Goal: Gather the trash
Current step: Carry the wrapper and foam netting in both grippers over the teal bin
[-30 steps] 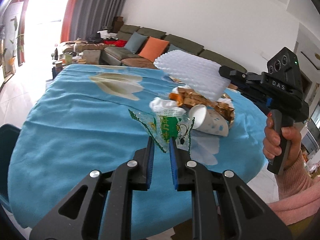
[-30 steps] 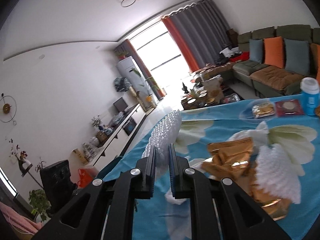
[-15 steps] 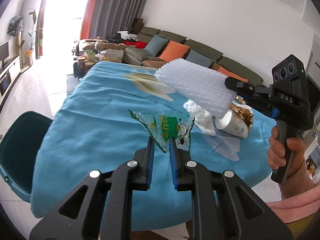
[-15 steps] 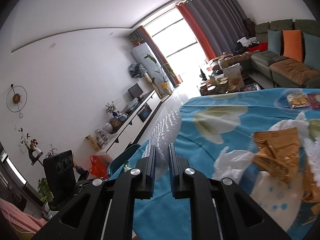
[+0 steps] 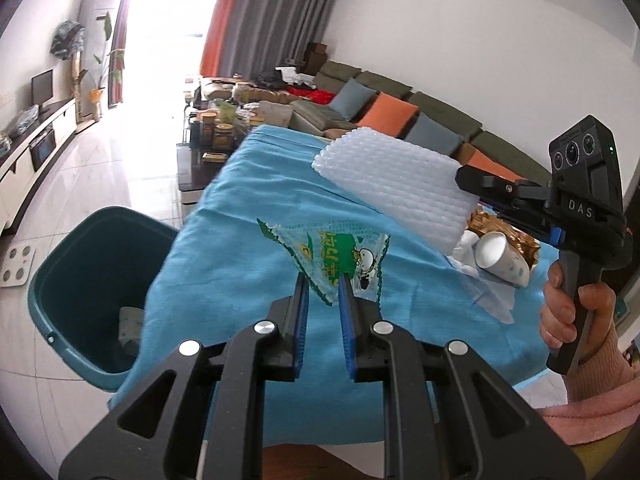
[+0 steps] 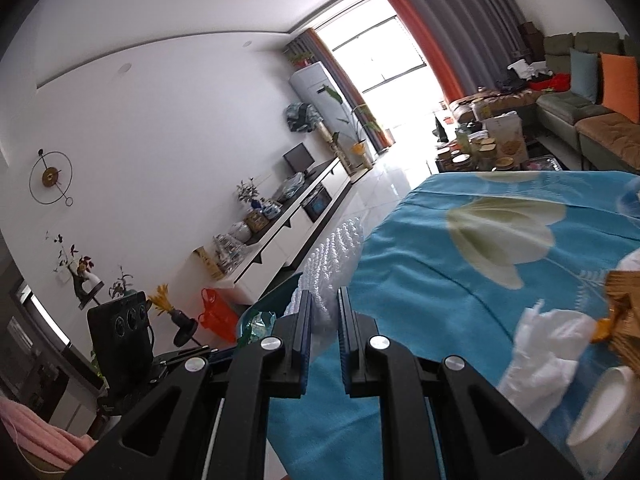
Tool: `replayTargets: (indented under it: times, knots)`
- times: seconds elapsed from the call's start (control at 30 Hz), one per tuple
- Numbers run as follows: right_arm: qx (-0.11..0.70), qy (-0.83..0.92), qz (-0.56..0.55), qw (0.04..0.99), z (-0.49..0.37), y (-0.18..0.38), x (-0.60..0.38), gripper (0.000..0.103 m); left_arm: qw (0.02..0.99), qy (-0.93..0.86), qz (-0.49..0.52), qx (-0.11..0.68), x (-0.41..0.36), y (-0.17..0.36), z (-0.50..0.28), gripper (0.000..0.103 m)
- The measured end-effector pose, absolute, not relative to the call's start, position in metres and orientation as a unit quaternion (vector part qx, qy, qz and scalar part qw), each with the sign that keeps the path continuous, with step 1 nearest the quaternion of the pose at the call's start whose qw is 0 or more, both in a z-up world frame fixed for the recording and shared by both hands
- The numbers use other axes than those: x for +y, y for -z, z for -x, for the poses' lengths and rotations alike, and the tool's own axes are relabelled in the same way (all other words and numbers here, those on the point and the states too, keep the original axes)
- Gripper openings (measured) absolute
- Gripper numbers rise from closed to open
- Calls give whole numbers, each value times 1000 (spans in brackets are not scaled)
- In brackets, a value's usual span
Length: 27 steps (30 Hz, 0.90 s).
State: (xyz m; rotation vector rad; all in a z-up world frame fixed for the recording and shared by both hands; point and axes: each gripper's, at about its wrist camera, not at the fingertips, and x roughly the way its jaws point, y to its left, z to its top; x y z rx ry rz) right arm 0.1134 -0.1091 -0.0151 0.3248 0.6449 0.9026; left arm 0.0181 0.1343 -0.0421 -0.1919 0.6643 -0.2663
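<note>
My left gripper [image 5: 322, 292] is shut on a clear green-printed snack wrapper [image 5: 332, 258], held above the blue tablecloth [image 5: 248, 248]. My right gripper [image 6: 323, 308] is shut on a white foam net sleeve [image 6: 334, 256]; the sleeve also shows in the left wrist view [image 5: 394, 188], held up over the table by the right gripper [image 5: 470, 178]. A teal trash bin [image 5: 76, 280] stands on the floor left of the table, with some scrap inside. A tipped paper cup [image 5: 502, 258], white tissue [image 6: 548, 344] and a gold wrapper [image 5: 500, 226] lie on the table.
The table edge drops to a white tiled floor [image 5: 132, 160]. A low table with jars [image 5: 216, 128] and a sofa [image 5: 360, 96] stand beyond. A TV cabinet [image 6: 292, 216] runs along the wall. A white scale [image 5: 16, 266] lies on the floor by the bin.
Both grippers have swung left with their trash, away from the pile. The teal bin has come into view on the left, and the pile has shifted to the right edge.
</note>
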Motion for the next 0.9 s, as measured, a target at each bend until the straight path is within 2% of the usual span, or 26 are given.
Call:
replayTargets:
  times: [0.9]
  knots:
    - [338, -481, -116, 801, -137, 21, -8, 11, 942, 15, 110, 316, 224, 41, -13, 15]
